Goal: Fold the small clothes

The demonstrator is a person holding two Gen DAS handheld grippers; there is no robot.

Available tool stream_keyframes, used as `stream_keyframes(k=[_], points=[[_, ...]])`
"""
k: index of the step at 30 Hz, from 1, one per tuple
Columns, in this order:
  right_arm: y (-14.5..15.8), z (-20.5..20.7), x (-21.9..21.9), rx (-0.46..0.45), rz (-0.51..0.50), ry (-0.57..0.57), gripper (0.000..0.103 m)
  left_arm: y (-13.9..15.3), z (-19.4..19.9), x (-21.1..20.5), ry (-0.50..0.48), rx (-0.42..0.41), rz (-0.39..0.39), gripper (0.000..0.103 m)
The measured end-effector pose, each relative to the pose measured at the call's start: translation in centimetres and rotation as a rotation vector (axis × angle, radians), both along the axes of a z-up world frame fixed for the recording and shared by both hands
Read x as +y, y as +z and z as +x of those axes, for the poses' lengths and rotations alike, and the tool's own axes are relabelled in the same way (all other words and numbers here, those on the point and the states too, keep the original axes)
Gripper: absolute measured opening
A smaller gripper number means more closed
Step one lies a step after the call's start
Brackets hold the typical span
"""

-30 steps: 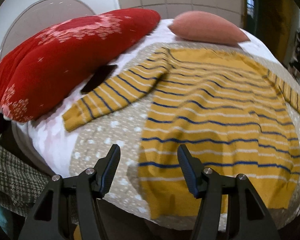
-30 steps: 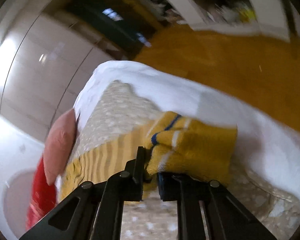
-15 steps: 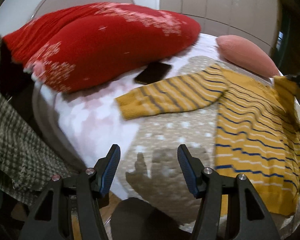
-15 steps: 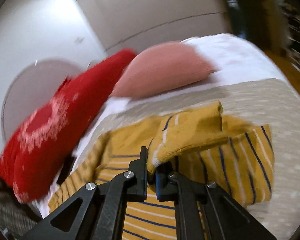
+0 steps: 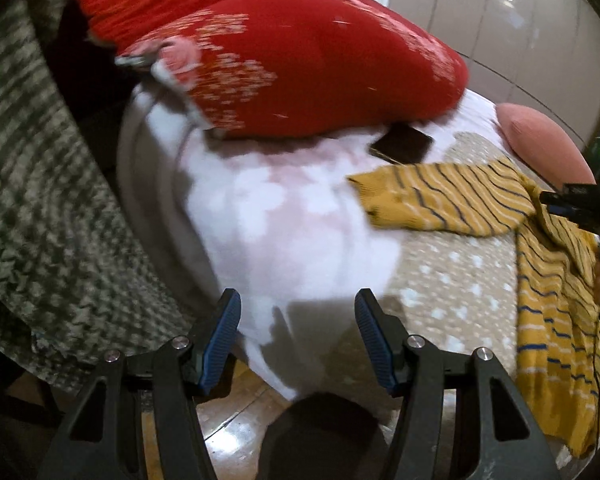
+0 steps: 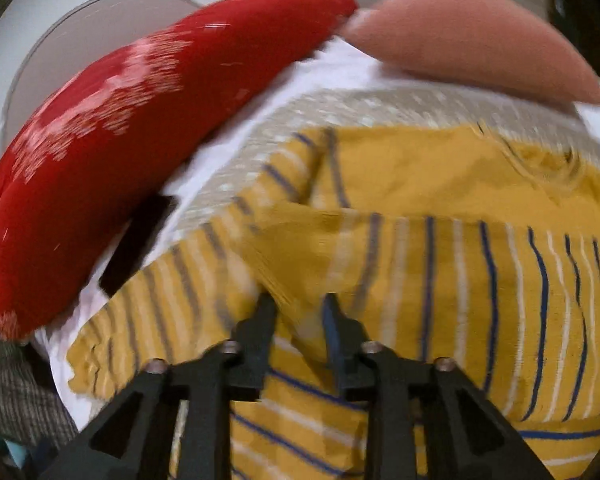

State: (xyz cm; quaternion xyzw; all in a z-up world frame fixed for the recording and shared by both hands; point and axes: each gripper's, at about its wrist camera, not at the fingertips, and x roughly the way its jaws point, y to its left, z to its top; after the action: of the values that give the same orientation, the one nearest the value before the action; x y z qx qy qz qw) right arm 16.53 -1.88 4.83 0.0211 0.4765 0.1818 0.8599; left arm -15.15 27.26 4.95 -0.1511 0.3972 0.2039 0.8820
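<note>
Your right gripper [image 6: 298, 312] had let go of the sleeve since half a second back; its jaws stood slightly apart, nothing between them, just over the folded-in sleeve on the yellow striped sweater [image 6: 440, 264]. You had swung the left gripper [image 5: 296, 330] leftward, jaws wide open and empty, over the bed's [image 5: 292, 216] near edge. Sweater lay flat on the bed, other sleeve [image 5: 440, 204] spread beside the phone [image 5: 402, 144], near the red pillow [image 5: 300, 60].
</note>
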Motion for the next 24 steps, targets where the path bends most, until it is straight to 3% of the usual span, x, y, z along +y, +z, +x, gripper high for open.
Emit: stream_keyframes(k=[3, 7, 11, 13, 15, 17, 18, 21, 24], points=[[1.8, -3.4, 5.4, -0.049, -0.039, 0.172, 0.035, -0.2, -0.9, 1.5, 0.043, -0.002, -0.011, 0.058], [1.6, -8.5, 13.5, -0.089, -0.094, 0.430, 0.062, -0.4, -2.0, 2.5, 0.066, 0.002, -0.010, 0.058], [-0.8, -14.2, 21.2, -0.161, -0.236, 0.681, 0.067, -0.7, -2.7, 3.1, 0.080, 0.011, -0.008, 0.058], [-2.5, -15.6, 24.0, -0.226, -0.336, 0.723, 0.067, -0.8, -3.1, 3.4, 0.086, 0.009, -0.013, 0.058], [-4.2, -15.3, 25.7, -0.255, -0.414, 0.696, 0.067, -0.7, -3.4, 3.7, 0.092, 0.005, -0.016, 0.058], [-5.2, -13.8, 25.9, -0.184, -0.404, 0.654, 0.037, -0.6, -3.5, 3.7, 0.093, -0.001, -0.014, 0.058], [-5.4, -12.7, 25.6, -0.110, -0.355, 0.631, 0.006, -0.5, -3.5, 3.6, 0.093, -0.001, -0.011, 0.058], [-2.9, -11.1, 23.4, -0.113, -0.229, 0.543, 0.005, -0.2, -3.0, 3.1, 0.078, -0.008, -0.015, 0.058], [2.4, -9.8, 19.1, -0.169, -0.072, 0.428, 0.004, 0.4, -2.4, 2.0, 0.045, -0.027, -0.013, 0.058]])
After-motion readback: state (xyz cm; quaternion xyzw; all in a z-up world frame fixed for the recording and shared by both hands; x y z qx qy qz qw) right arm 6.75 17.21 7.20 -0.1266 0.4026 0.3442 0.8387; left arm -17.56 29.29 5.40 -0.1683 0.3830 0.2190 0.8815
